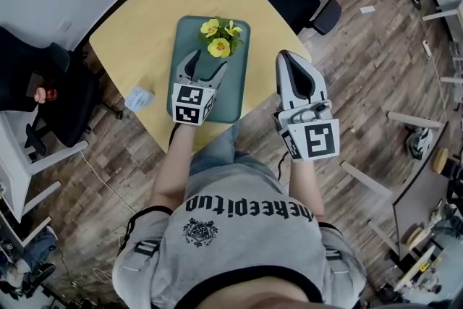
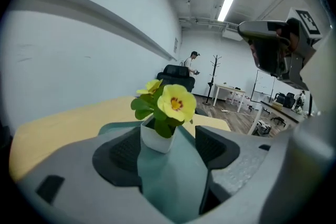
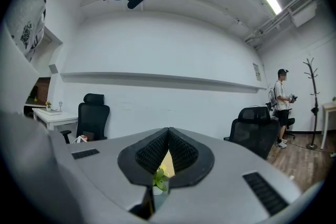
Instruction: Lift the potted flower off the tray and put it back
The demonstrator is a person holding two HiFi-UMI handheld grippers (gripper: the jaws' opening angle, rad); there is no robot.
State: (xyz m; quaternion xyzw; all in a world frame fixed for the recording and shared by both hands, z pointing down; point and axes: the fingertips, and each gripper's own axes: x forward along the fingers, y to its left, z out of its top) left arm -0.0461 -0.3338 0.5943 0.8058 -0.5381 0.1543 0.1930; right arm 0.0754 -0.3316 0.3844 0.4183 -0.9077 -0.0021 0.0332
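Recorded in an office with plank flooring, over a pale yellow counter [image 1: 137,32] carrying a green tray [image 1: 235,98]. Found the potted flower [image 1: 219,47] upright on the tray's far half, not yet lifted. Held the left gripper [image 1: 208,63] spread wide, tips flanking the white pot, pads apparently not pressing on it. Held the right gripper [image 1: 287,56] pressed together and empty, beside the tray near the counter's right edge. Judged three risks: closing too high and crushing leaves rather than gripping the pot; closing off-centre and tipping it; dragging the light tray along on the lift.
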